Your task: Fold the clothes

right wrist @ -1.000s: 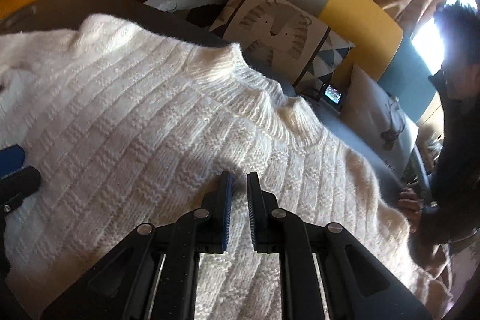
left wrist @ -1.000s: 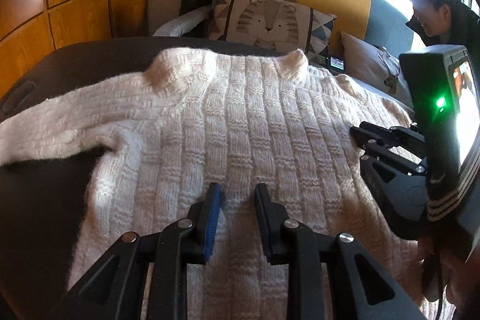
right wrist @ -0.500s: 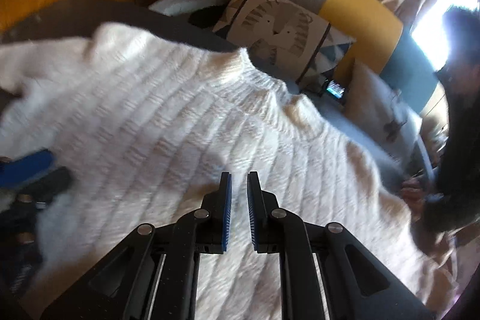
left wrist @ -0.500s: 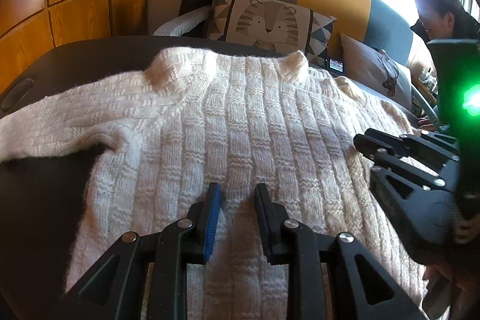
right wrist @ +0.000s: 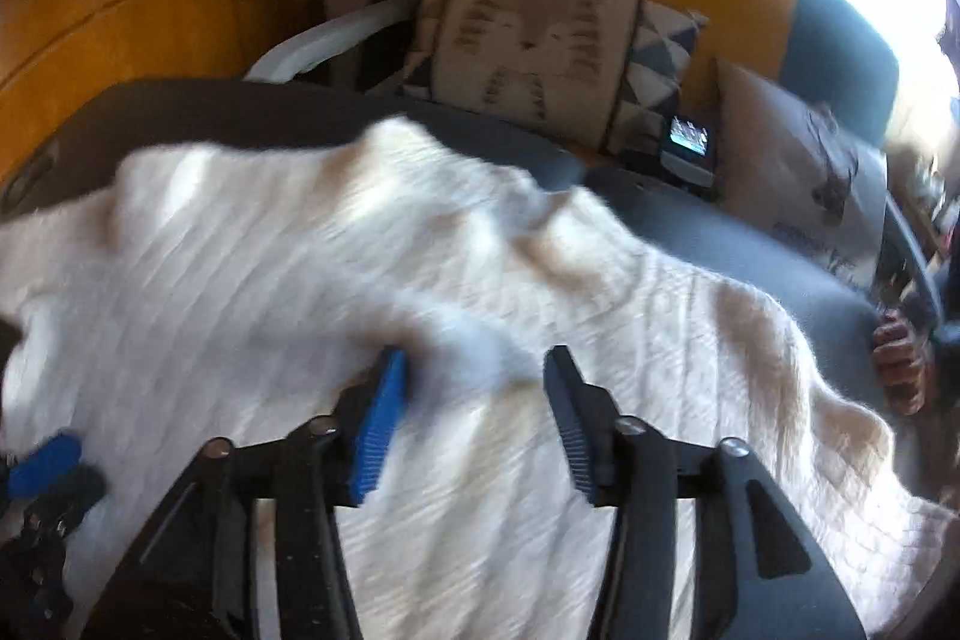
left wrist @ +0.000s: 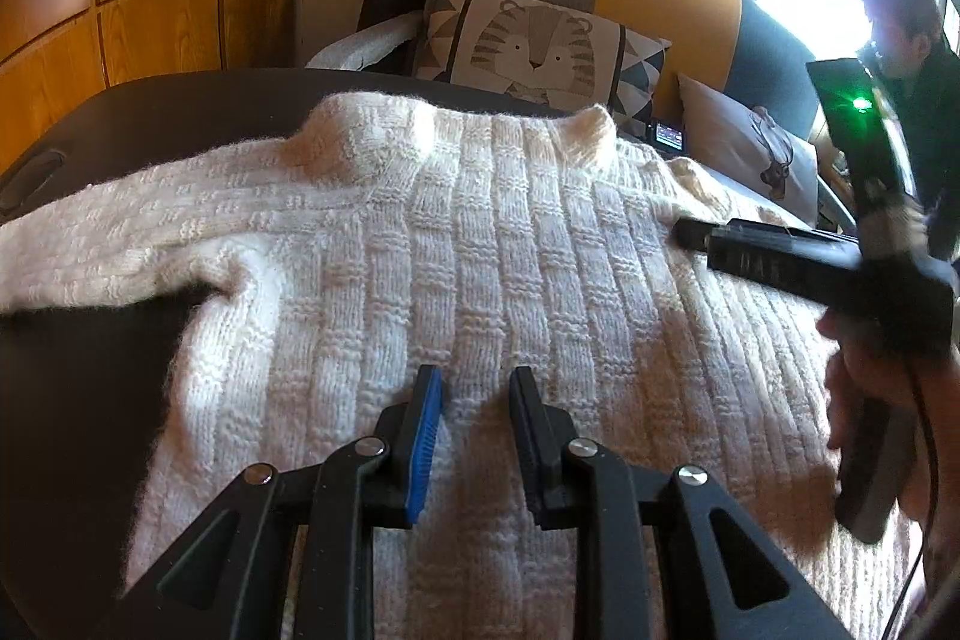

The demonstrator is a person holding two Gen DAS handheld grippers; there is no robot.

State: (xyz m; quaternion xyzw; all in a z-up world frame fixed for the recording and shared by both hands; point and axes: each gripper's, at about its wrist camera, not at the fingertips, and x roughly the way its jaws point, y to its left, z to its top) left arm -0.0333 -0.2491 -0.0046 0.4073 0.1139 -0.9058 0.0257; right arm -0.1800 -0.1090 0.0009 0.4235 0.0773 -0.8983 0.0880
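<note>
A cream cable-knit sweater lies spread flat on a dark table, collar at the far side and one sleeve stretched out to the left. My left gripper hovers over the lower chest, its jaws a narrow gap apart with nothing between them. In the right wrist view the sweater is blurred. There my right gripper is above the right shoulder area, its jaws opening wide and holding nothing. From the left wrist view, the right gripper reaches in from the right. A blue pad of the left gripper shows at lower left.
A sofa with a tiger cushion and a deer cushion stands behind the table. A small device with a lit screen sits between them. A person leans in at far right, with a hand at the table's edge. Wooden panels cover the left wall.
The right gripper's jaws have spread from nearly shut to wide. It has rolled and swung across the sweater toward the right shoulder. The left gripper has not moved.
</note>
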